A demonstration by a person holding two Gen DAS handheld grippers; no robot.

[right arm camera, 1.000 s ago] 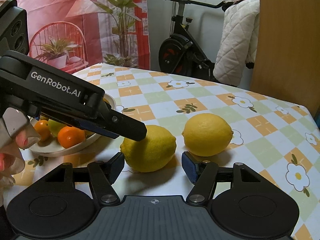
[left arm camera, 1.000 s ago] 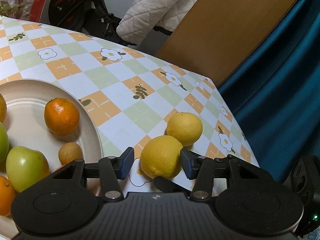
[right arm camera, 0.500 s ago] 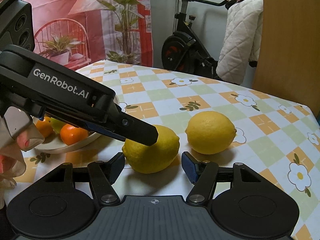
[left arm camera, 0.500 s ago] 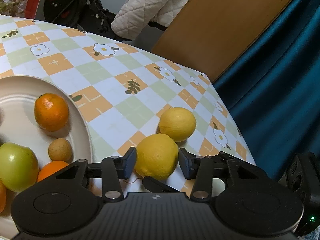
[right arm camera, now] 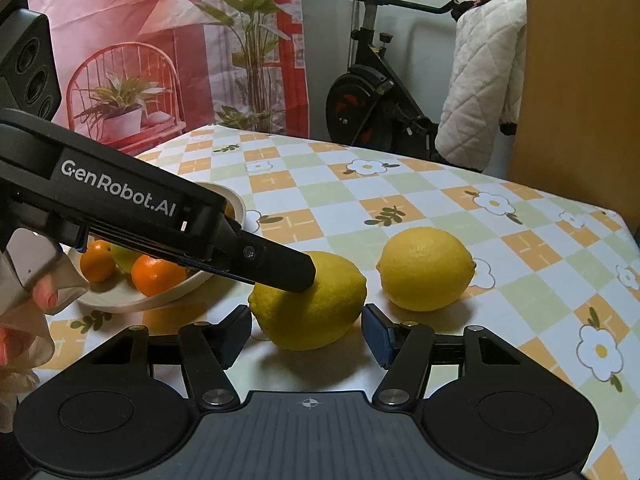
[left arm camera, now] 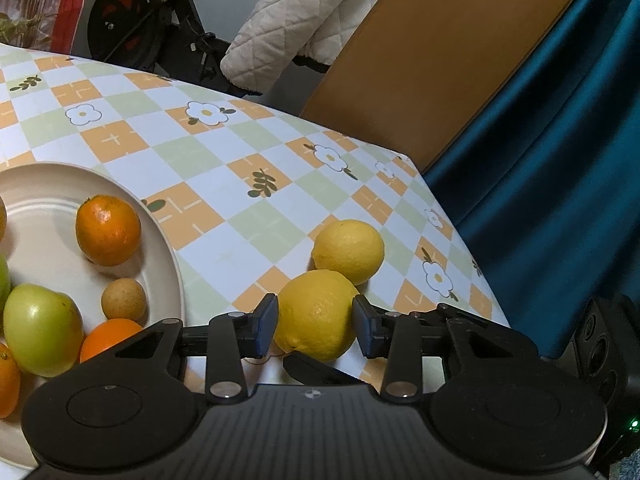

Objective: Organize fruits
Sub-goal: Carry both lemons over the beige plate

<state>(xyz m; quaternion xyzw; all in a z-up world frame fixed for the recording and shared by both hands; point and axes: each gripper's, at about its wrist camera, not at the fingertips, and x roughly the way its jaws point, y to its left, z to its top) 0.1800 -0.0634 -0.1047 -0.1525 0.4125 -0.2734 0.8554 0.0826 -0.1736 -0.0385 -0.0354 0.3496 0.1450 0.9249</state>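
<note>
Two yellow lemons lie on the checked tablecloth. The near lemon (left arm camera: 316, 314) (right arm camera: 310, 300) sits between the fingers of my left gripper (left arm camera: 314, 326), whose pads press its two sides. My right gripper (right arm camera: 306, 334) is open, its fingers on either side of the same lemon without touching it. The far lemon (left arm camera: 348, 250) (right arm camera: 426, 268) lies free just beyond. The cream plate (left arm camera: 36, 184) (right arm camera: 120, 300) at the left holds oranges (left arm camera: 108, 230), a green apple (left arm camera: 40, 334) and a small brown fruit (left arm camera: 123, 299).
The table's right edge (left arm camera: 460, 236) runs close to the lemons, with a teal curtain (left arm camera: 560, 160) beyond it. A brown board (left arm camera: 440, 60), an exercise bike (right arm camera: 372, 112) and a quilted cloth (right arm camera: 480, 80) stand behind the table.
My left gripper has narrowed from wide open until its pads meet the near lemon's sides. My right gripper has edged slightly forward, still open.
</note>
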